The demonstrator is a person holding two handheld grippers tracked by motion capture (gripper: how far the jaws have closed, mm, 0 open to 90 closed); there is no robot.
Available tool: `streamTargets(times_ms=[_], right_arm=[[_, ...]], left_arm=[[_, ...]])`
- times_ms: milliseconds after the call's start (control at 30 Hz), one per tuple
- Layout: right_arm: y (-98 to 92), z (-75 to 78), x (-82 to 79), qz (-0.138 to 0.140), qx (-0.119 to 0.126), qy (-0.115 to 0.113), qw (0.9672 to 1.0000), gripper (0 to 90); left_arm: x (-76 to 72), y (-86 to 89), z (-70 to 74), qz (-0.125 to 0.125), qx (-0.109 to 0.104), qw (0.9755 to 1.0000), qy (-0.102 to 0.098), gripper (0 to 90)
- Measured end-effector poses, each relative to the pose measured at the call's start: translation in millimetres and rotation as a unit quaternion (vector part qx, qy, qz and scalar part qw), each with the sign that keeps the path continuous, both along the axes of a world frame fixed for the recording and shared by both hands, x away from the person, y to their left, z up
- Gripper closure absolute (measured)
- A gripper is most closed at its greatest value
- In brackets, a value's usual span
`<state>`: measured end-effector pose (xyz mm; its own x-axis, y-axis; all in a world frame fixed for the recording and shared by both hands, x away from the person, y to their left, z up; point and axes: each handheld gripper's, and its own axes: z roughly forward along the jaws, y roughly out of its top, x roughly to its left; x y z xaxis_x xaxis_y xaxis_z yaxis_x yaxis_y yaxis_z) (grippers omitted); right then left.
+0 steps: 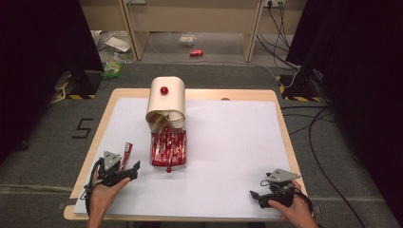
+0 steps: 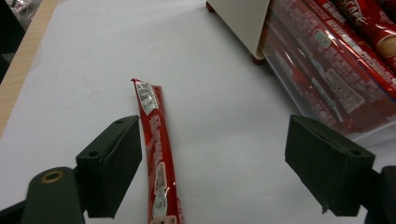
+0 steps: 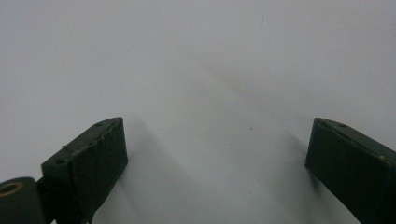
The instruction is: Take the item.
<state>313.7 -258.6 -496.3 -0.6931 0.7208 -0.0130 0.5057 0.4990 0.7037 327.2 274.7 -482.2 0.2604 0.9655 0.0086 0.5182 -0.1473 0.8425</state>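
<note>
Left gripper (image 2: 212, 172) was released, jaws spread wide, nothing pinched. Red stick pack (image 2: 156, 154) lay flat on the white sheet (image 2: 84, 70) inside the gap, close to the left finger (image 2: 112, 172) and well off the right finger (image 2: 327, 170); can't tell whether it touched that pad. Pack ran lengthwise away from the fingers, top end past the tips. Ahead of the right finger sat the clear tray (image 2: 373, 135) full of the same red packs, with the cream bin (image 2: 243, 18) at its far end. In the high view the left gripper (image 1: 124, 167) sat just beside the pack (image 1: 127, 152), tray (image 1: 168, 148) to its right. Right gripper (image 3: 215, 168) was also released, jaws wide over bare sheet, parked well apart near the table's right corner (image 1: 266, 190).
</note>
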Motion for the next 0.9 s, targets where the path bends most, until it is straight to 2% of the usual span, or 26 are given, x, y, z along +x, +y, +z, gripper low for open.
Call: streamTargets(times_ms=[667, 900], right_arm=[[0.0, 0.0, 0.1, 0.000, 0.001, 0.002, 1.0000, 5.7], [-0.1, 0.0, 0.2, 0.000, 0.001, 0.002, 1.0000, 5.7]], left_arm=[[-12.5, -5.9, -0.4, -0.013, -0.001, 0.9999, -0.009, 18.2], [-17.8, -8.5, -1.6, -0.020, -0.013, 0.9996, -0.012, 17.4]])
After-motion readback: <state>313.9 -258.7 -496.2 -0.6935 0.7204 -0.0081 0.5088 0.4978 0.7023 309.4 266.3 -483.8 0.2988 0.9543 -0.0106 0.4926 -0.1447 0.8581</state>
